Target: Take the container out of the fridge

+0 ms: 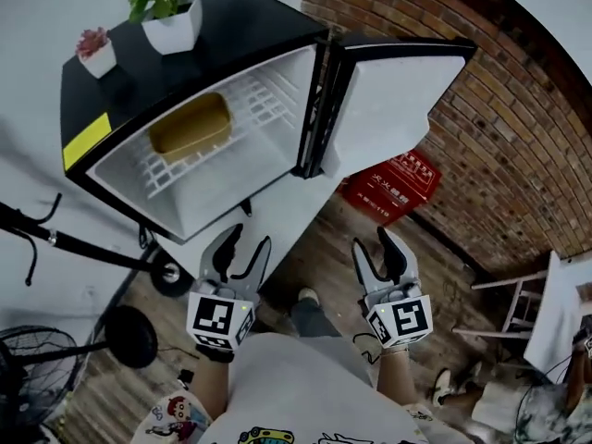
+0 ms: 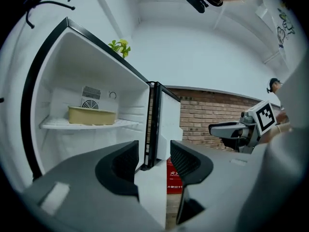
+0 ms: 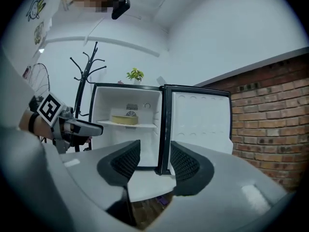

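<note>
A yellow rectangular container lies on the white wire shelf inside the small black fridge, whose door stands swung wide to the right. Both grippers hang in front of the fridge, apart from it. My left gripper is open with nothing between its fingers; in the left gripper view it faces the door hinge, the container up to its left. My right gripper is open and empty too. In the right gripper view the container sits on the shelf beyond, and the left gripper shows at left.
Two potted plants stand on the fridge top. A red crate sits on the wooden floor below the door, by the brick wall. A fan and a stand base are at left, a white frame at right.
</note>
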Tool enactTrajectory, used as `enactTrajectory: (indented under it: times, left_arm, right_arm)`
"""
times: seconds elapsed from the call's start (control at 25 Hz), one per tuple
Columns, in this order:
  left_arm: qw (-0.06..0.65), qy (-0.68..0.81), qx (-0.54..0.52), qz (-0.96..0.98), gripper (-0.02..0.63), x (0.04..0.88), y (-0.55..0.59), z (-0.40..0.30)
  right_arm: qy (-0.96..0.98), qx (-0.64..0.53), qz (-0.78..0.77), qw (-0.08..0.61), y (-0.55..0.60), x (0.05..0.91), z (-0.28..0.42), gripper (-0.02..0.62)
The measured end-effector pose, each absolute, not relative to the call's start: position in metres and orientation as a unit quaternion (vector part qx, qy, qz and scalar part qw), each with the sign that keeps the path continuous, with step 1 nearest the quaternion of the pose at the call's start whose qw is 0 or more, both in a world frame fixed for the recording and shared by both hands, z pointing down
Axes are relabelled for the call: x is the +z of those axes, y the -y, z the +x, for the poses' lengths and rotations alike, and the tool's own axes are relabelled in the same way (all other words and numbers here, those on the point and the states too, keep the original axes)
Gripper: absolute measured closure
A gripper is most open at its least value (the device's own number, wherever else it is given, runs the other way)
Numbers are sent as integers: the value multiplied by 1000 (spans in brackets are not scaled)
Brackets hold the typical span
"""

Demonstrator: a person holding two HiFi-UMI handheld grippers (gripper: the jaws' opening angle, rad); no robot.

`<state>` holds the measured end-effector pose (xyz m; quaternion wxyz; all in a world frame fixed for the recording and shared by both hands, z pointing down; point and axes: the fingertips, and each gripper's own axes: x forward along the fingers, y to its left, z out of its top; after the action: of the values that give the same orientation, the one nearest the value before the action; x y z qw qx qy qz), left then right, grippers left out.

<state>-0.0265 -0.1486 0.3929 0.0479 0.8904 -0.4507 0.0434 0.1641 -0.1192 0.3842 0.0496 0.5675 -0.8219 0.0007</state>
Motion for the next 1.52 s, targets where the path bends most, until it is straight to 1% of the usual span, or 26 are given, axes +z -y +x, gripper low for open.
enactTrajectory:
  times: [0.32, 0.68, 1.12, 1.52]
  left_arm:
    - [49, 561, 31, 826, 408, 384, 171, -15]
    - [43, 660, 25, 750, 408, 381, 157, -44]
    - [36, 720, 13, 693, 408, 373, 119, -98]
    - [31, 730, 14, 682, 408, 367, 112, -104]
  right_arm:
    - [893, -13, 447, 48, 194, 380, 168, 407]
    - [949, -15, 314, 32, 227, 382, 110, 407]
    - [968, -22, 248, 30, 215, 372, 52, 407]
    - [974, -45, 219, 31, 210, 366, 39, 407]
